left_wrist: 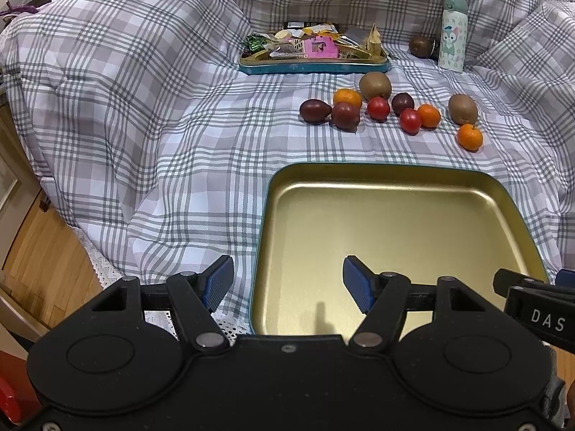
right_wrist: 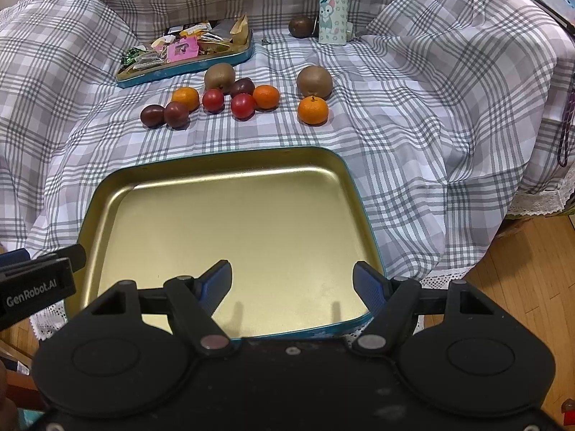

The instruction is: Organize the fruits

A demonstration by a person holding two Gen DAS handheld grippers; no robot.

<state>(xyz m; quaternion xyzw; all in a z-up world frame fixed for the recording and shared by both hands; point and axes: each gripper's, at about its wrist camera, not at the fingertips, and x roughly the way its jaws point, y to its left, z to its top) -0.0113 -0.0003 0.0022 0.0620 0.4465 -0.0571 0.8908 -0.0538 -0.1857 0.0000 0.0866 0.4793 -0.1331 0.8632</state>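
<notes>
A gold tin tray (left_wrist: 395,179) (right_wrist: 201,165) with a teal rim lies bare on the checked cloth, right in front of both grippers. Beyond it sit several loose fruits: two kiwis (left_wrist: 375,85) (right_wrist: 314,80), tangerines (left_wrist: 469,136) (right_wrist: 313,110), red tomatoes (left_wrist: 378,108) (right_wrist: 243,105) and dark purple fruits (left_wrist: 315,110) (right_wrist: 152,115). My left gripper (left_wrist: 284,283) is open over the tray's near left edge, holding nothing. My right gripper (right_wrist: 293,283) is open over the tray's near right part, also holding nothing. Each gripper's side shows at the edge of the other's view.
A teal tin (left_wrist: 312,66) (right_wrist: 187,66) full of wrapped snacks stands at the back. A pale cartoon-print bottle (left_wrist: 453,34) (right_wrist: 333,7) stands upright at the back right, a dark round fruit (left_wrist: 419,46) (right_wrist: 300,27) beside it. Cloth folds rise around; wooden floor lies below.
</notes>
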